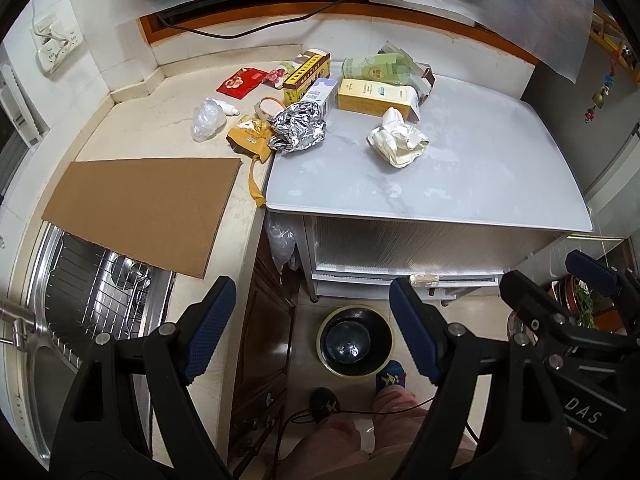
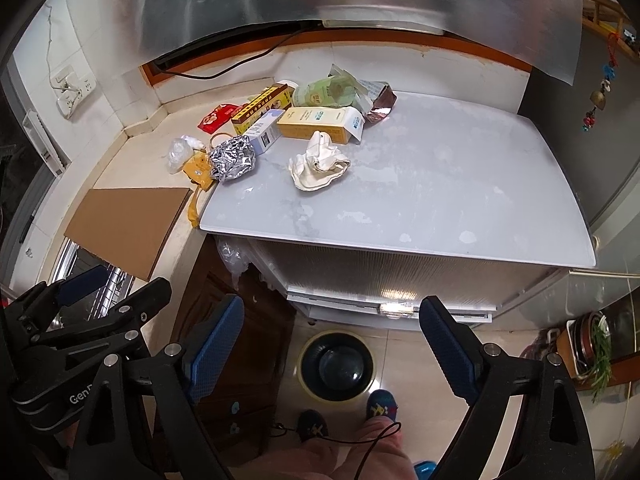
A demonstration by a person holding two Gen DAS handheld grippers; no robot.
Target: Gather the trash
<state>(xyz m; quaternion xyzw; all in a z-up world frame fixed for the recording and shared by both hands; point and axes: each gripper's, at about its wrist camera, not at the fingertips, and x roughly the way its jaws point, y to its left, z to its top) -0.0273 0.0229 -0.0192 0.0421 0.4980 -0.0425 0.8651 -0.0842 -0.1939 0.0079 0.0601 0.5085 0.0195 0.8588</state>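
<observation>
Both claws are hanging released and empty over the floor, above a dark trash bin point(image 1: 354, 340), the left claw point(image 1: 316, 330) beside the right claw point(image 2: 332, 346). The trash is lying well beyond them on the grey worktop point(image 1: 480, 184): crumpled white paper point(image 1: 398, 138), crushed foil point(image 1: 298, 128), a yellow carton point(image 1: 374, 98). Its print is unreadable. "DAS" is showing on the right claw.

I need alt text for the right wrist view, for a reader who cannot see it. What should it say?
Trash lies piled at the far left of a pale tabletop: crumpled foil, a crumpled white cloth, and a yellow box. In the foreground the open right gripper holds nothing, above a dark bin on the floor.
</observation>
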